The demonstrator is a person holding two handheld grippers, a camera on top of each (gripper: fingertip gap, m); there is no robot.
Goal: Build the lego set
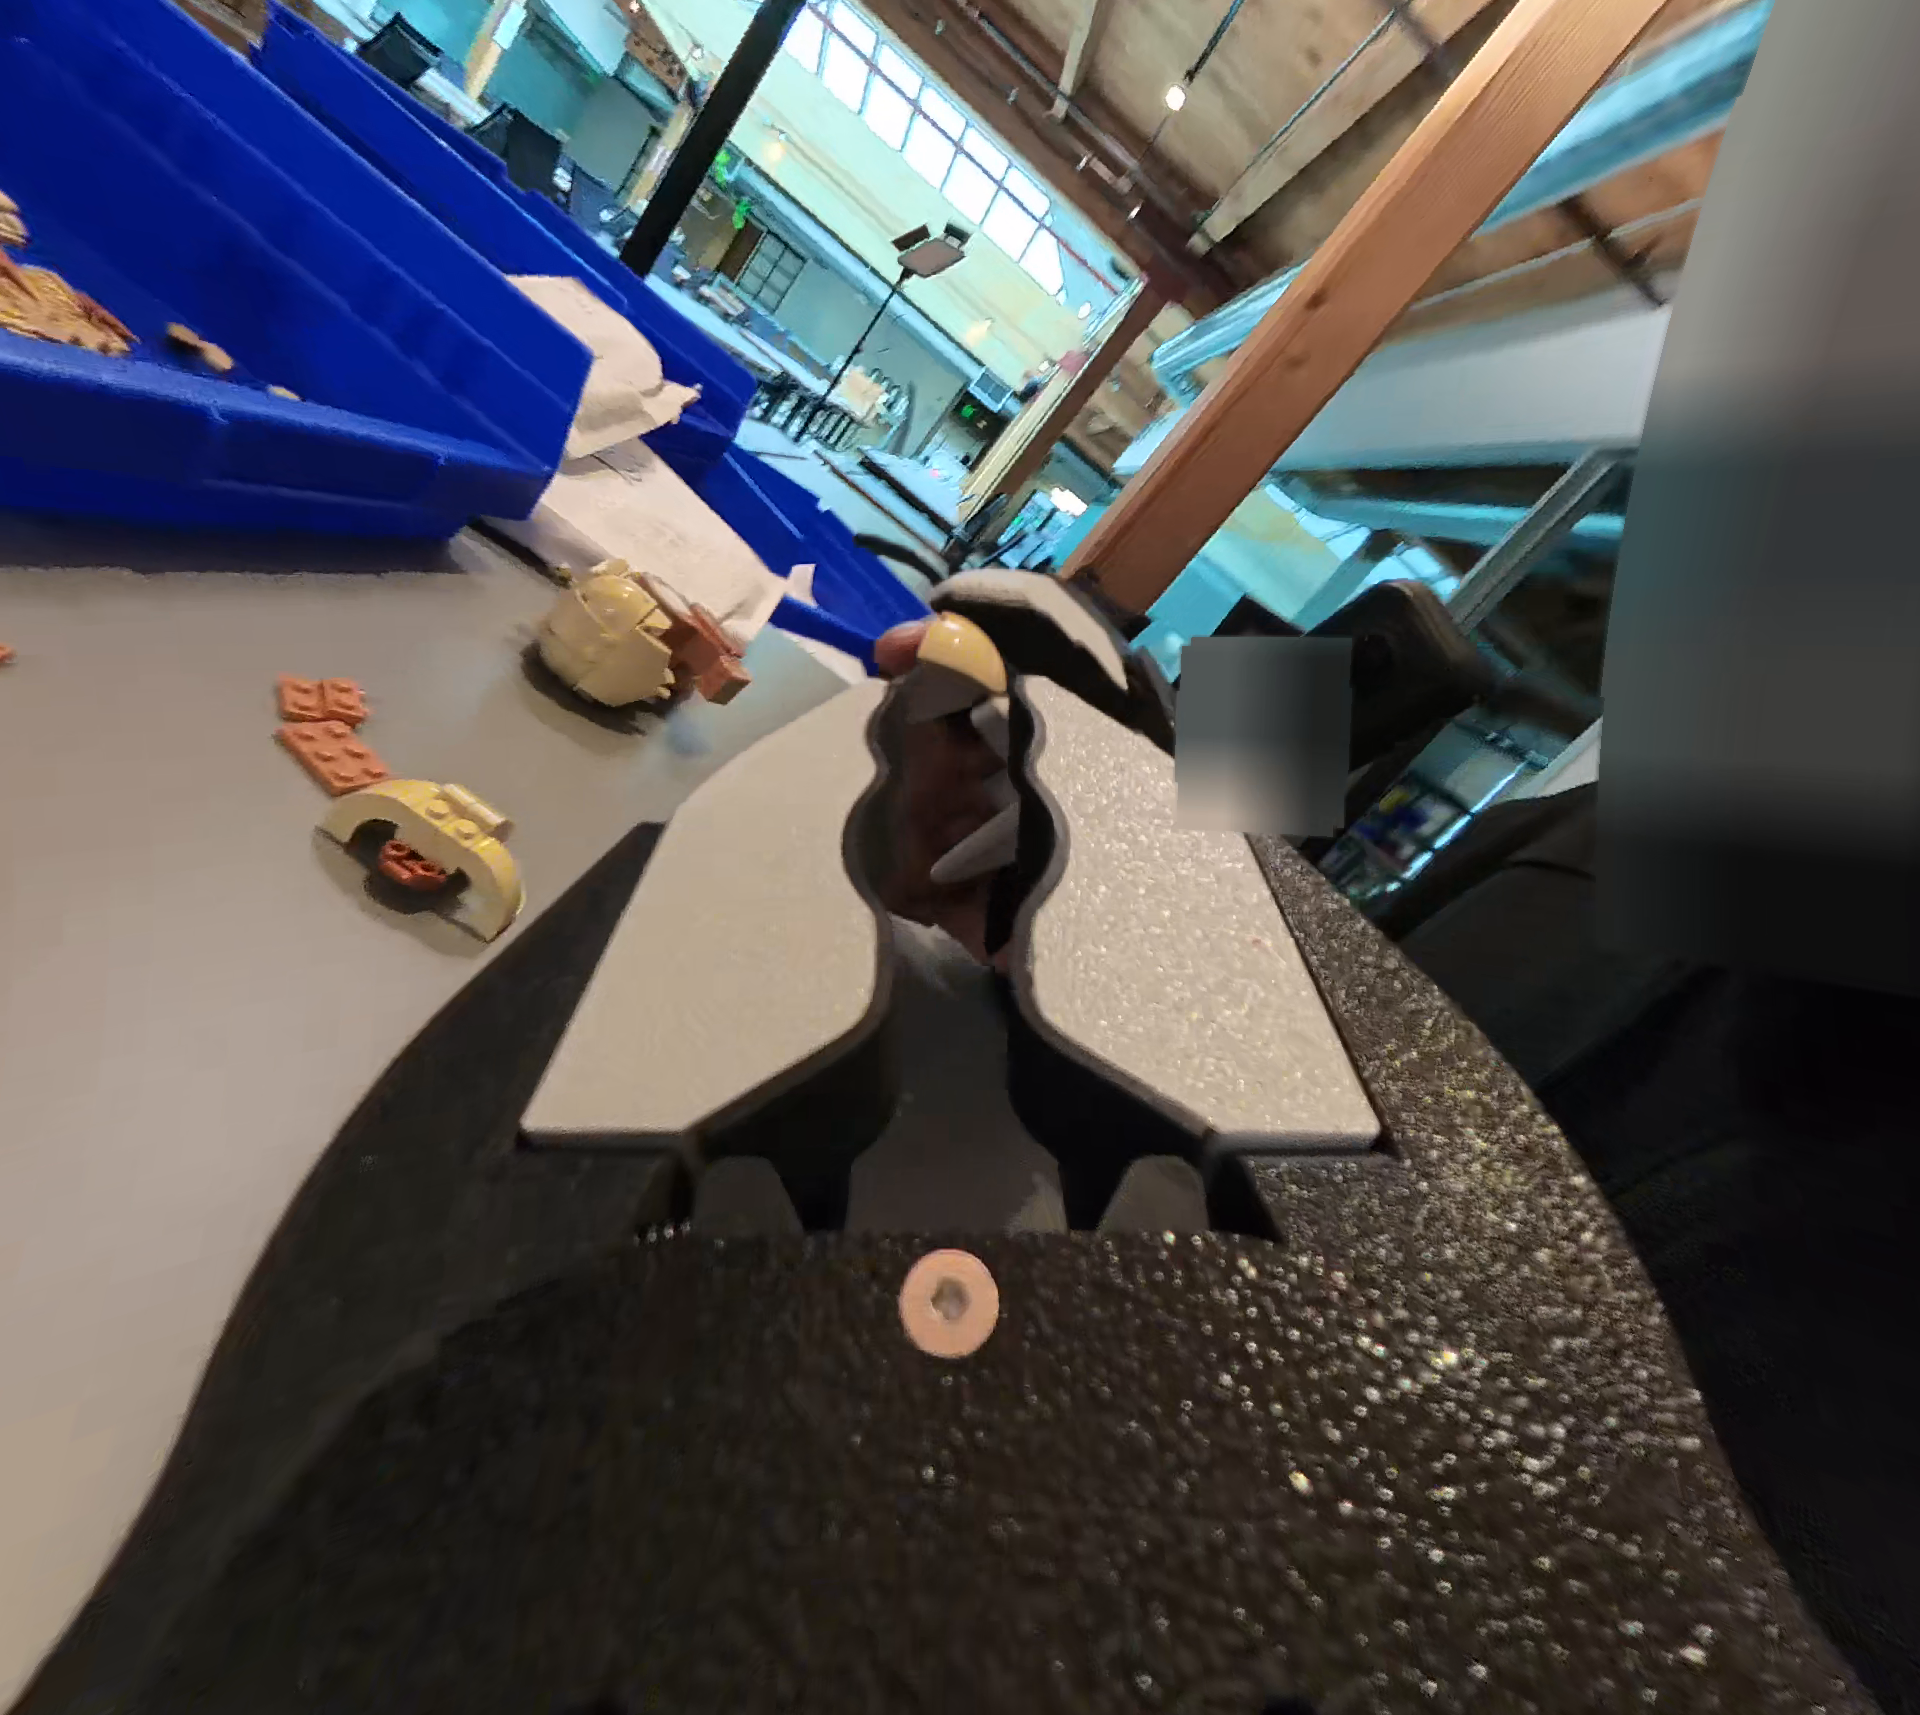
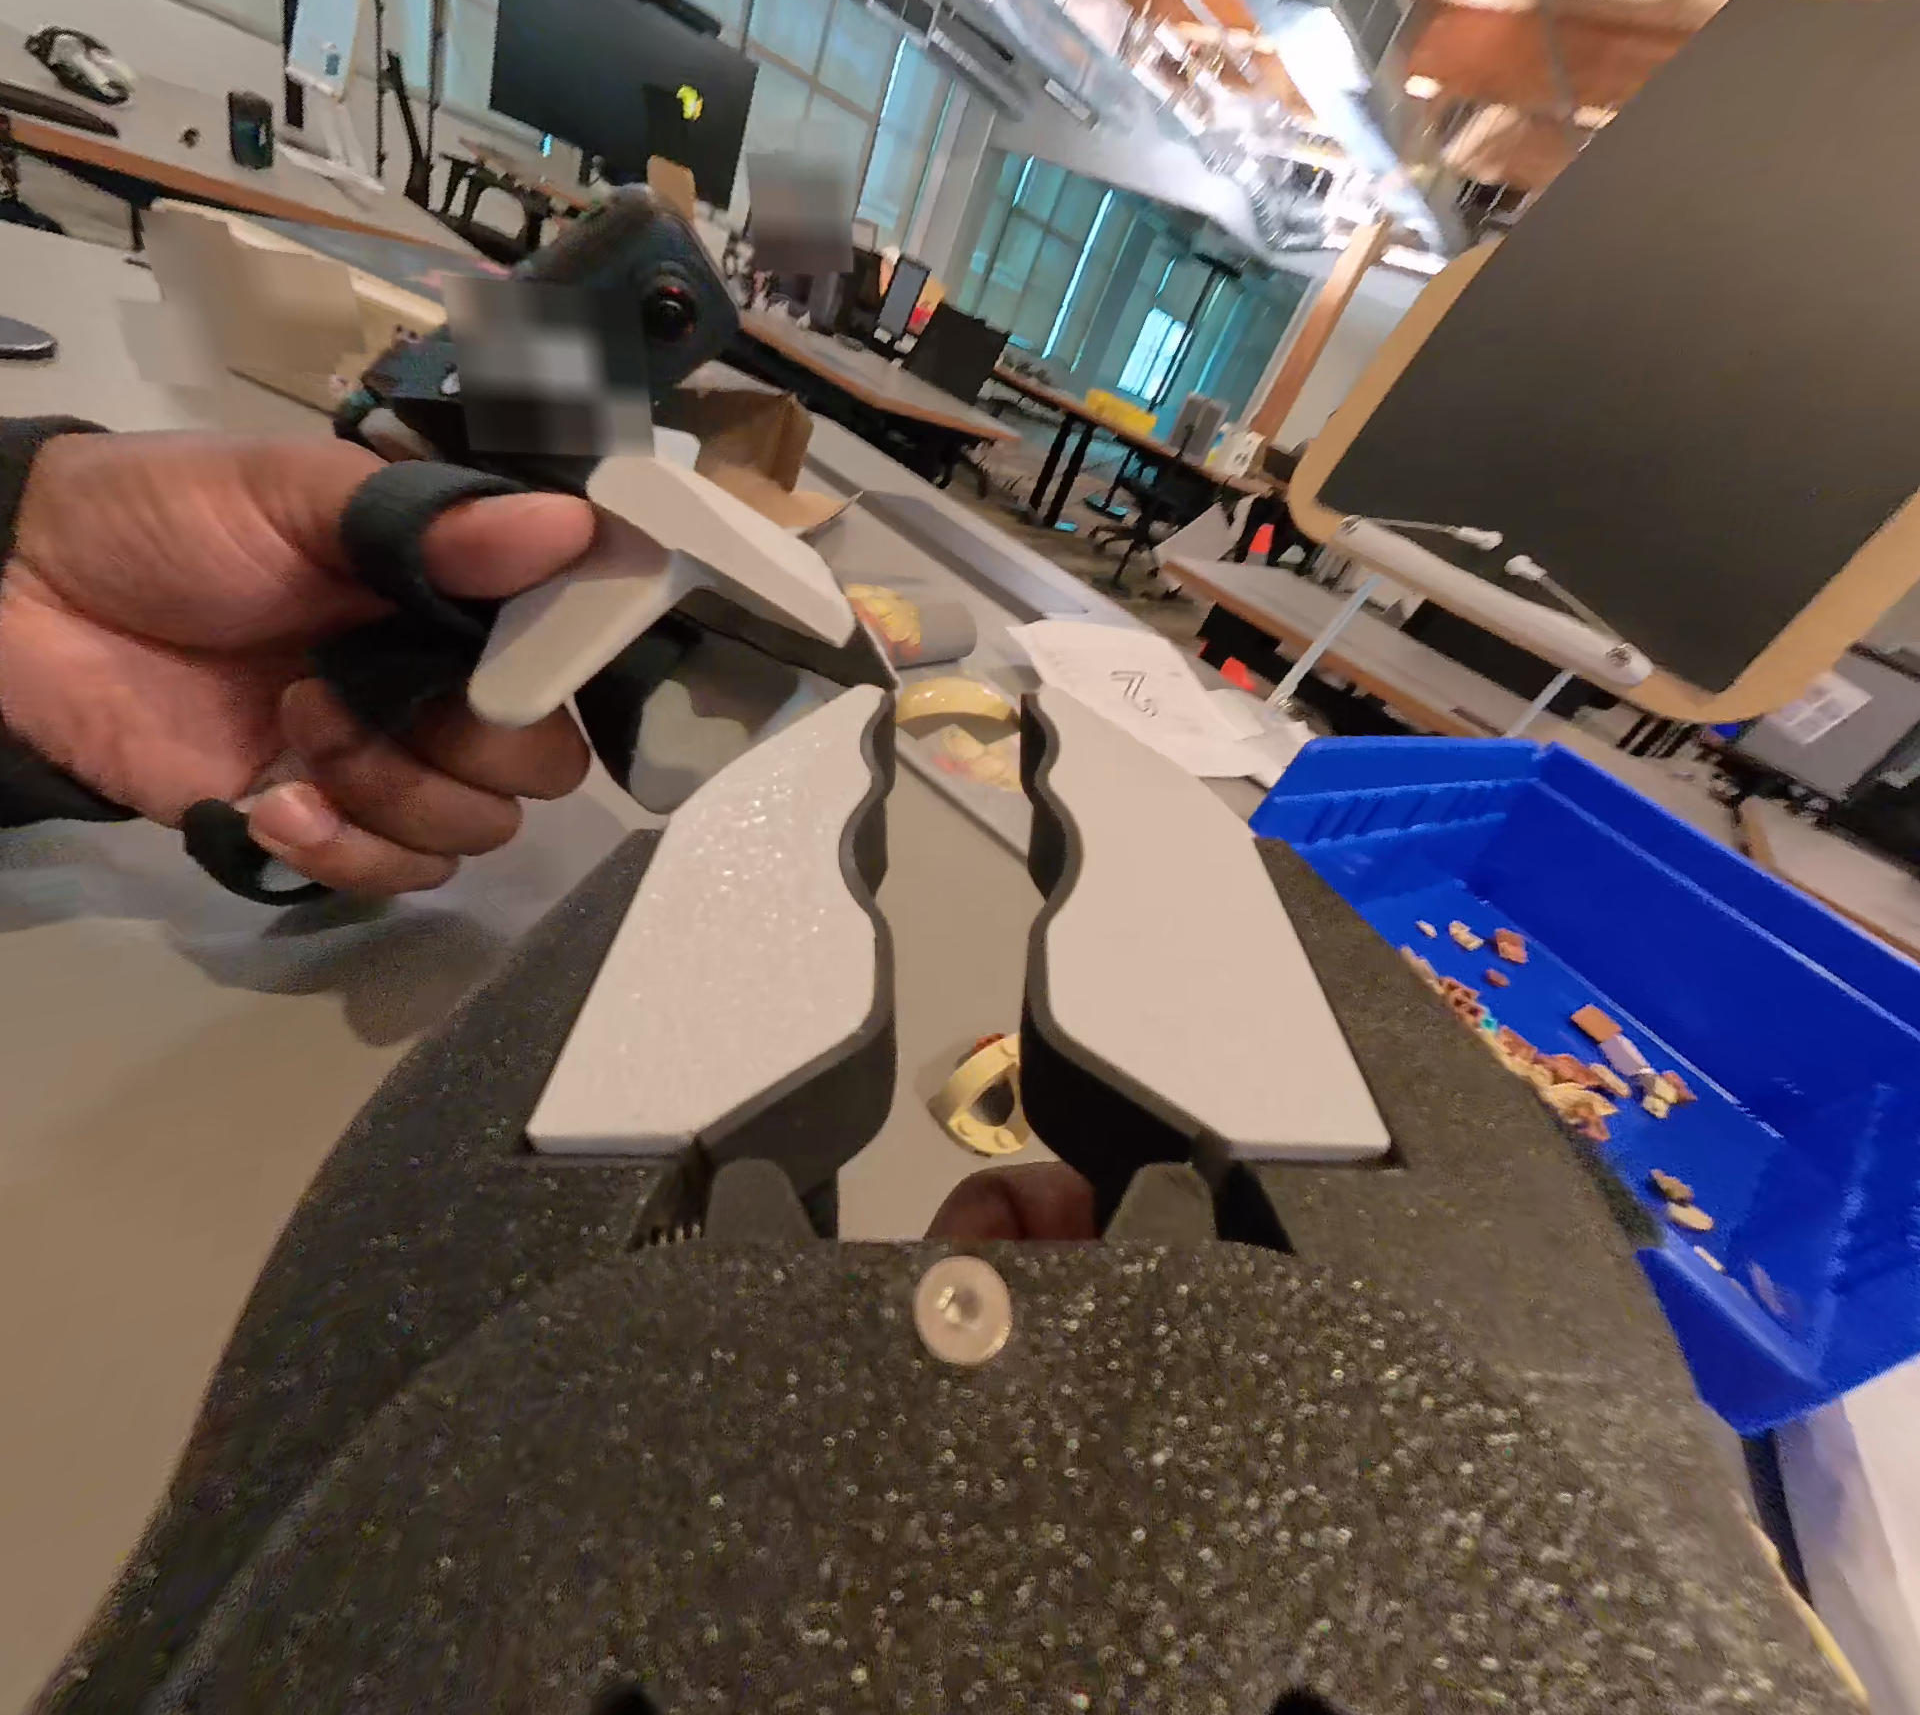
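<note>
Grey and smooth, the desk (image 1: 187, 990) fills the near ground in both wrist views, inside a large open workshop.

Nearest in the left wrist view, the left tongs (image 1: 951, 689) are almost closed, their tips nearly meeting around a small tan rounded lego piece (image 1: 961, 649). Whether they or the right tongs (image 1: 1039, 626), which meet them tip to tip from the far side, actually grip it cannot be told. On the desk to the left lies a tan arch piece (image 1: 436, 844) with a small brown piece under it. Just beyond lie two flat reddish-brown plates (image 1: 327, 730). Farther back sits a tan and brown partly built lego model (image 1: 623, 642), beside white paper sheets (image 1: 644, 512). Behind these stand blue plastic bins (image 1: 312, 377), the nearest holding loose tan and brown pieces.

In the right wrist view, the right tongs (image 2: 958, 709) stand parted, with a clear gap between the two fingers. Through the gap another tan arch piece (image 2: 971, 1109) shows on the desk. A person's left hand (image 2: 239, 637), in a black fingerless glove, holds the left tongs (image 2: 831, 626) at left. A blue bin (image 2: 1621, 1021) at right holds scattered small pieces.

Beyond, the room has long worktables, dark monitors, tall windows, a silver duct and a wooden beam ceiling.
</note>
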